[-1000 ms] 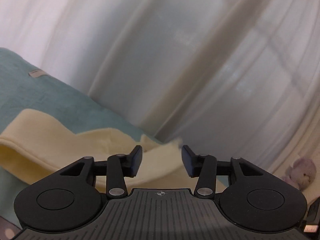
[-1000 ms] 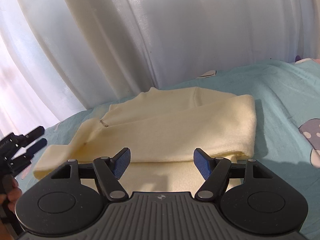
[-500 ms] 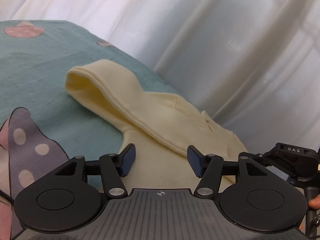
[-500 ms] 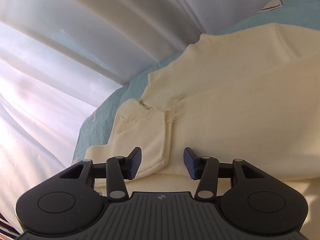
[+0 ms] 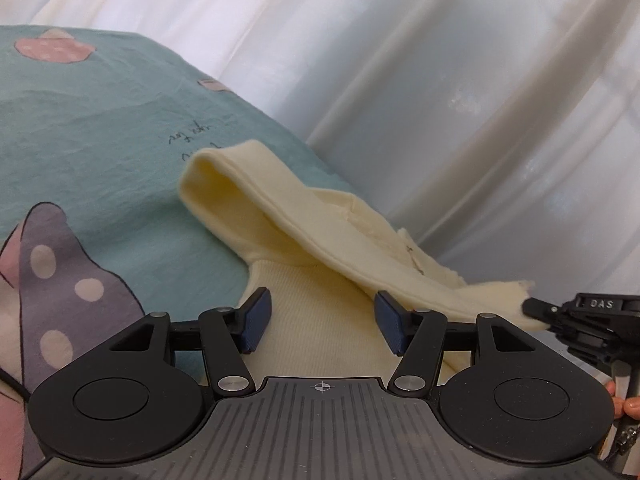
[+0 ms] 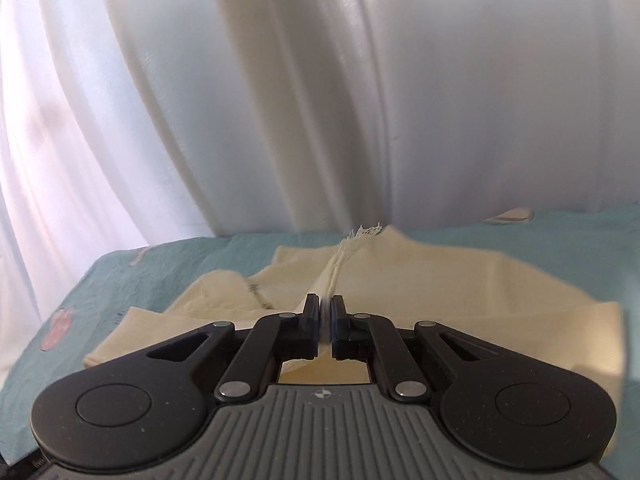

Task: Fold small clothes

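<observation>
Both right fingers (image 6: 308,316) pinch the cream garment's (image 6: 420,280) frayed edge.

Bedroom: printed bedsheet (image 5: 100,128), sheer curtains (image 5: 440,80)

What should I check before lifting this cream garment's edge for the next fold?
1. Right gripper shut on the cream garment: ok, its fingers have just closed and pinch a frayed edge.
2. Left gripper has cloth: not ok, fingers open, nothing pinched; the ribbed part lies between them.
3. Only one layer pinched on the right: cannot tell.
4. Garment lying on the teal bedsheet: ok.
5. Folded roll flat: not ok, it stands up loosely.
</observation>
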Demonstrator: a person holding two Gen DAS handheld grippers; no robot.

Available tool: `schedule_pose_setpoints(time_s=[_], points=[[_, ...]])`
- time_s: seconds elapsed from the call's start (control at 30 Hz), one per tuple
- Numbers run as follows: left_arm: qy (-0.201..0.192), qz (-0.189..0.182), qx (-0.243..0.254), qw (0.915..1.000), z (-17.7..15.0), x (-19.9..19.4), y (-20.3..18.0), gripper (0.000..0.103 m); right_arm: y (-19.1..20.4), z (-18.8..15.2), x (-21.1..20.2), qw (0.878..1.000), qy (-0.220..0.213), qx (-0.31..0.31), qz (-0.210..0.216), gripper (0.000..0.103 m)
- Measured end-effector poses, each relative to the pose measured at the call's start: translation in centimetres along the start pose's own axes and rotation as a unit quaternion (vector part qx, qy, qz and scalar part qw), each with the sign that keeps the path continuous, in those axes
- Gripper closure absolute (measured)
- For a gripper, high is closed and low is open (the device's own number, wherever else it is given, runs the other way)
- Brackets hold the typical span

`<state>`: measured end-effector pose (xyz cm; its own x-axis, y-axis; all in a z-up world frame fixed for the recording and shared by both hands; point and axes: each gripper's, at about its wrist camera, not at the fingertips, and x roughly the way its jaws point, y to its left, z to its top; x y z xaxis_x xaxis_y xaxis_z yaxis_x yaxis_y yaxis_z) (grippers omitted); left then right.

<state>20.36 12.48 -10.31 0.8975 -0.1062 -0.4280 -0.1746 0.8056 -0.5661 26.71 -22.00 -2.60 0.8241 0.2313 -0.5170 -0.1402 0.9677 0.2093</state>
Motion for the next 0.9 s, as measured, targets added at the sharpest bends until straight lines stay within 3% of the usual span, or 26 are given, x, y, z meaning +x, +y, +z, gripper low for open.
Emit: schedule_pose_setpoints(time_s=[0.13,0.27,0.4,0.43,0.5,0.57,0.67,0.77,0.9], points=[[0.001,-0.006,-0.008,1.0,0.0,0.1,0.3,0.04,-5.6,-1.2,-0.1,0.997,0.045,0.044,-0.054,0.098],[0.003,-0.003,0.003,1.0,0.1,0.3,0.0,0.037,-9.5,-2.6,0.2,0.987,0.07,0.146,-0.015,0.092],[0.005,-0.003,0.01,0.9999,0.1,0.5,-0.2,0.034,-10.0,-3.6,1.4,0.978,0.084,0.189,0.007,0.085],[0.006,-0.003,0.012,0.9999,0.1,0.5,-0.3,0.033,-9.8,-3.7,1.6,0.98,0.081,0.182,0.004,0.085],[0.006,-0.002,0.014,0.9999,0.1,0.6,-0.3,0.033,-8.4,-3.3,1.8,0.988,0.073,0.137,-0.025,0.099],[0.007,-0.001,0.016,0.9998,0.1,0.6,-0.4,0.033,-7.3,-2.8,1.1,0.993,0.049,0.081,-0.07,0.099],[0.013,0.006,0.032,0.9994,0.3,0.6,-0.8,0.033,-6.9,-2.3,0.3,0.99,0.024,0.031,-0.134,0.1],[0.013,0.016,0.053,0.9984,0.5,0.3,-1.4,0.033,-8.0,-2.1,0.5,0.99,0.034,0.045,-0.133,0.1],[0.003,0.021,0.075,0.9969,1.4,-0.4,-2.2,0.033,-7.8,-1.7,0.8,0.991,0.025,0.013,-0.131,0.1]])
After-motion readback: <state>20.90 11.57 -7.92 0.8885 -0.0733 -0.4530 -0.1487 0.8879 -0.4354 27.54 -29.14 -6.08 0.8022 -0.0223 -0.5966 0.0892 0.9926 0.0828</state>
